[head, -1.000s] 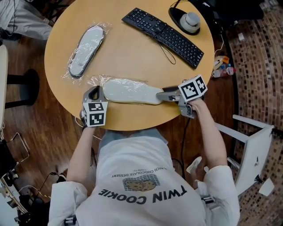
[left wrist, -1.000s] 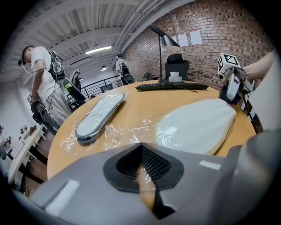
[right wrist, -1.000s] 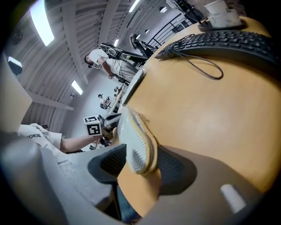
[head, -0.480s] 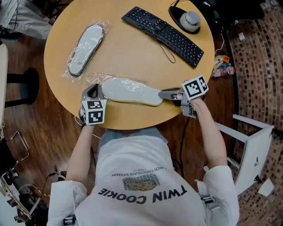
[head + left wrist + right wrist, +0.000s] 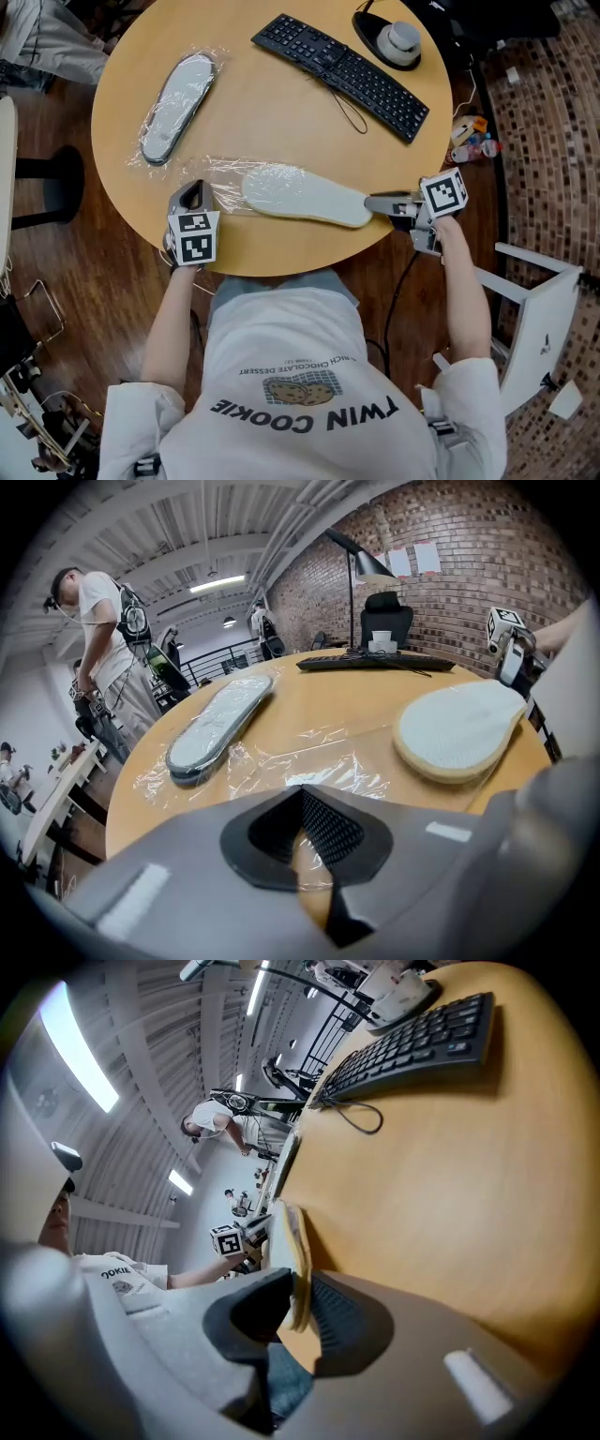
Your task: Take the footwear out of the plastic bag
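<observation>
Round wooden table, plank floor, brick wall

We see a round wooden worktop. A black keyboard lies diag. along its far right edge, w/ the cable looping twd the middle. The lamp base sits at the far edge, just beyond the keyboard. In the left gripper view we see the lamp head w/ a brick wall behind it. A white chair stands on the floor off the right edge. Small colourful bits lie on the floor nr that edge. A person in a white top stands in the bkgd.
</observation>
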The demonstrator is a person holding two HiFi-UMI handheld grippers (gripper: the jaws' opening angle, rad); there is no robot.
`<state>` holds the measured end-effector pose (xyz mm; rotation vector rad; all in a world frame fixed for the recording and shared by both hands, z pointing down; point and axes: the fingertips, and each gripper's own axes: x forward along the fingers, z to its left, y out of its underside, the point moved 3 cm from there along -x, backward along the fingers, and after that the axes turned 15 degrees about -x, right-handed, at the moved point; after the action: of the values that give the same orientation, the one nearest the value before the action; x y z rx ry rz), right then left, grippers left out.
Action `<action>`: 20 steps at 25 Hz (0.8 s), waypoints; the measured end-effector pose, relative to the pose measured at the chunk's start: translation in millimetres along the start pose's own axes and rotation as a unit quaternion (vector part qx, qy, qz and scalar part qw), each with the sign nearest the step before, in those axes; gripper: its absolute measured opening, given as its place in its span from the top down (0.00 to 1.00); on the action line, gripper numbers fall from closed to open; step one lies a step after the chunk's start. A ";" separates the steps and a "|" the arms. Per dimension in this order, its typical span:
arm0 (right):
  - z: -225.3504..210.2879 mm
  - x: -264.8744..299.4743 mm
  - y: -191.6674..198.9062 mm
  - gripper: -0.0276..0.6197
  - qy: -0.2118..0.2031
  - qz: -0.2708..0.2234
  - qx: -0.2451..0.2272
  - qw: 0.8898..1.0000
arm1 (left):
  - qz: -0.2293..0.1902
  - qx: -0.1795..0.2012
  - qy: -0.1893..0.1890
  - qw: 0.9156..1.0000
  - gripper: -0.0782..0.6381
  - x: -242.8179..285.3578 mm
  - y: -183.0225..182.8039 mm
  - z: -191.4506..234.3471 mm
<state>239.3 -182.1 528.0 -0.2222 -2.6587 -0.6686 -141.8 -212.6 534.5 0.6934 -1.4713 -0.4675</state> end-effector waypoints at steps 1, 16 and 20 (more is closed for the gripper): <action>-1.7 -5.8 1.6 0.85 0.000 -0.002 0.001 1.000 | 0.000 -0.002 -0.002 1.000 0.88 -0.2 -0.1 -0.3; -38.5 -82.2 13.2 0.85 0.022 -0.044 0.013 0.999 | 0.017 -0.024 -0.055 0.998 0.88 -11.0 8.5 22.6; -44.4 -93.8 16.6 0.85 0.030 -0.056 0.022 0.998 | 0.017 -0.024 -0.057 0.998 0.88 -11.2 9.1 24.0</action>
<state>343.6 -194.4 532.9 -0.0399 -2.6396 -0.6388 -167.4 -201.7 531.6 0.6108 -1.5718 -0.5229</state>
